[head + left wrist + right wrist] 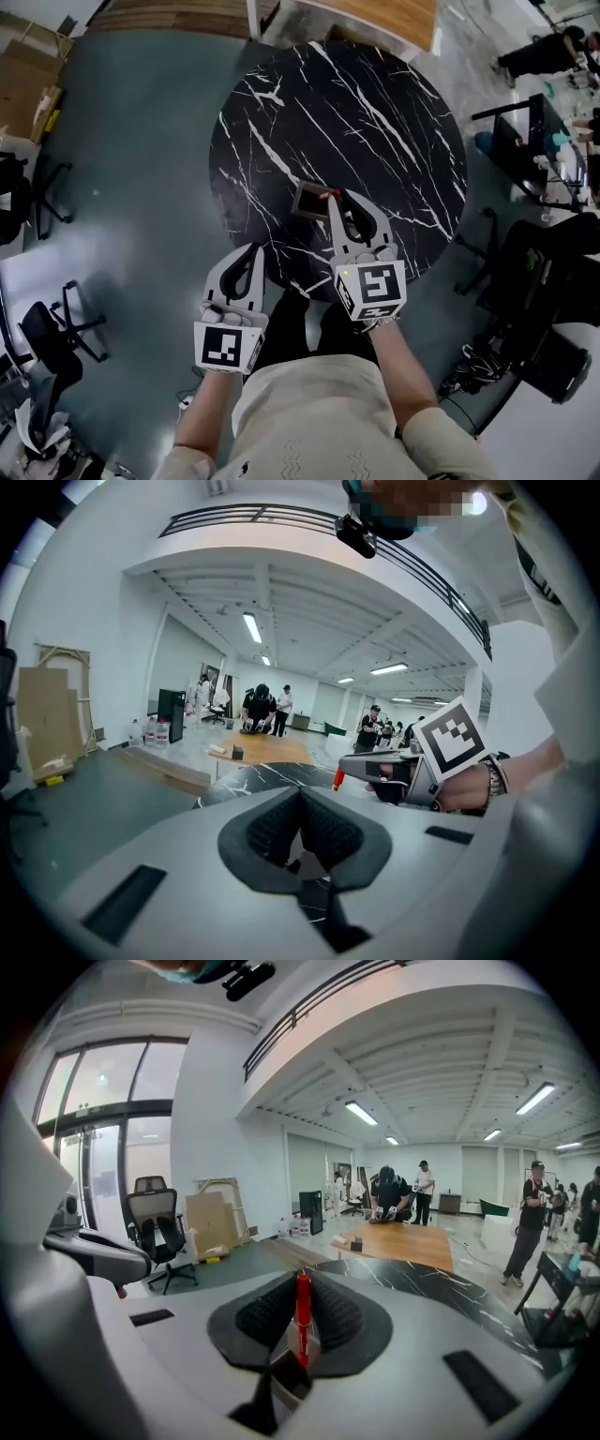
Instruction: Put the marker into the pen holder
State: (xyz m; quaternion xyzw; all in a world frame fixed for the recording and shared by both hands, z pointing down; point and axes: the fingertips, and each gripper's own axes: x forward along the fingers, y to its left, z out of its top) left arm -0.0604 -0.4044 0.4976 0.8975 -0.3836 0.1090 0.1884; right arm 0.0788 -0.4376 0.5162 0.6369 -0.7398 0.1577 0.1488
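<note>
A red marker (302, 1321) stands upright between the pads of my right gripper (302, 1312), which is shut on it. In the head view, that gripper (339, 199) hovers over the near part of the black marble table (375, 103). The marker's red end (329, 195) sits at the right edge of a small brown square pen holder (307, 200). The holder's open top (286, 1372) shows just under the marker through the jaw gap. My left gripper (252, 251) hangs at the table's near edge, shut and holding nothing. From the left gripper view, the right gripper (352, 766) with the red tip (338, 778) is ahead to the right.
Black office chairs (56, 328) stand on the grey floor to the left. Desks and dark equipment (539, 150) crowd the right side. A wooden table (403, 1241) and several people (389, 1194) are far behind the marble table.
</note>
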